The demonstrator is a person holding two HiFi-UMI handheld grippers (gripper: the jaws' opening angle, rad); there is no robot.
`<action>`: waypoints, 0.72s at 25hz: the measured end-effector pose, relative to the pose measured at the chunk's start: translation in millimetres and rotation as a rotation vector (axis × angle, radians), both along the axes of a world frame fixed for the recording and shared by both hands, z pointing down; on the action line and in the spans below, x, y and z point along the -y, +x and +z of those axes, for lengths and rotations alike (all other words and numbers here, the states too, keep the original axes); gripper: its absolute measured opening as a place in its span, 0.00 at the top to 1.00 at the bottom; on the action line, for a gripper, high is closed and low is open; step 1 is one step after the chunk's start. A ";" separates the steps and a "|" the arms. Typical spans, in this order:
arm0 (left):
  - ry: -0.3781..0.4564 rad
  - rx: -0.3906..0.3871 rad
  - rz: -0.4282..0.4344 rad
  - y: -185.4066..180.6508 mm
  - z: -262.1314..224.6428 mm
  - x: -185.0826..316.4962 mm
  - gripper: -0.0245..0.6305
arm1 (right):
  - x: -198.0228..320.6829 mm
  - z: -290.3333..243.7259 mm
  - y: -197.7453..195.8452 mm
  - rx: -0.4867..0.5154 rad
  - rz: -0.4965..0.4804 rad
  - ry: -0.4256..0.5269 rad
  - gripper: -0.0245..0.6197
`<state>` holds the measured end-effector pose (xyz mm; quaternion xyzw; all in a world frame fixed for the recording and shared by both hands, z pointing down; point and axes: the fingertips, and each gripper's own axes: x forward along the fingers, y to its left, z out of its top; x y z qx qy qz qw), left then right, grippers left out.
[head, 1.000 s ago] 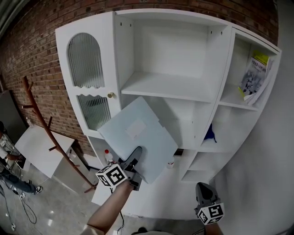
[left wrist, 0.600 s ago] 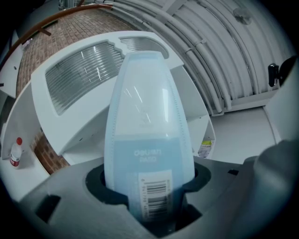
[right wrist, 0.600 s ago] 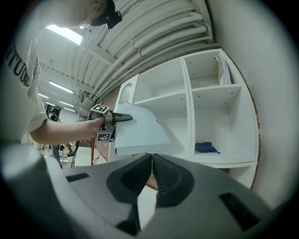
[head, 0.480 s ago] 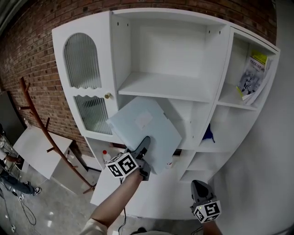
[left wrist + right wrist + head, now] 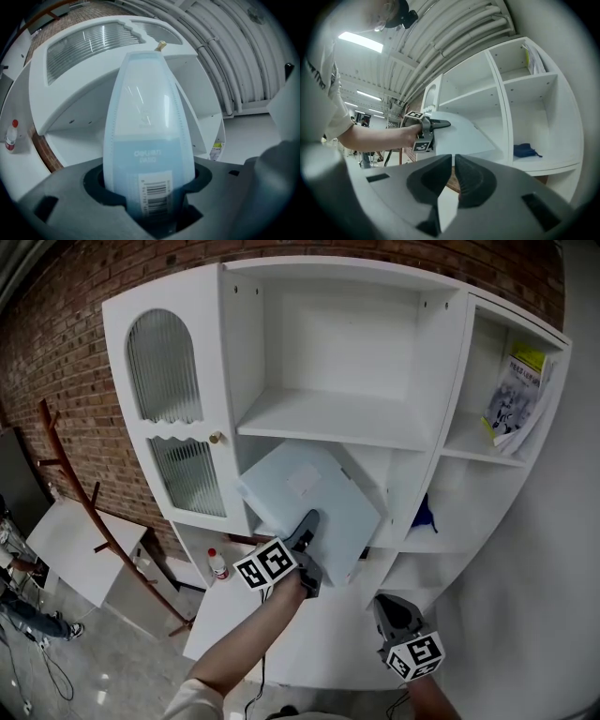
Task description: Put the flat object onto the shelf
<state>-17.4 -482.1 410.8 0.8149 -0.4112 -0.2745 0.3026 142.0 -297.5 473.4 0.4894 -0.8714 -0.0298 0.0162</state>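
The flat object is a pale blue translucent plastic folder [image 5: 312, 506] with a barcode label [image 5: 154, 192] near its held edge. My left gripper [image 5: 307, 538] is shut on its lower edge and holds it tilted in front of the white shelf unit [image 5: 337, 418], below the wide middle shelf board and at the mouth of the compartment under it. In the left gripper view the folder [image 5: 147, 136] runs from between the jaws toward the cabinet. My right gripper [image 5: 392, 612] hangs low at the right, shut and empty, its jaws [image 5: 453, 176] touching.
A cabinet door [image 5: 164, 399] with ribbed glass and a brass knob is at the left. Booklets [image 5: 514, 399] lean in the upper right compartment, a dark blue cloth [image 5: 428, 512] lies in the one below. A small bottle [image 5: 217, 564] stands on the lower ledge. A wooden coat rack [image 5: 80, 493] is at the left.
My left gripper has carried the folder up and to the right, closer to the shelf opening. My right gripper has drifted a little left and up.
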 end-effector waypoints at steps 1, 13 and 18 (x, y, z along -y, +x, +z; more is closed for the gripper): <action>0.002 0.004 -0.002 1.6 -0.7 2.3 0.50 | 2.4 -1.0 -2.1 0.000 -0.008 0.000 0.91; -0.061 -0.060 -0.088 16.1 6.1 29.4 0.47 | 30.6 -5.3 -2.9 0.066 -0.030 -0.039 0.87; -0.044 0.005 -0.058 28.1 12.1 25.2 0.41 | 42.4 -0.6 -3.8 0.081 -0.053 -0.090 0.73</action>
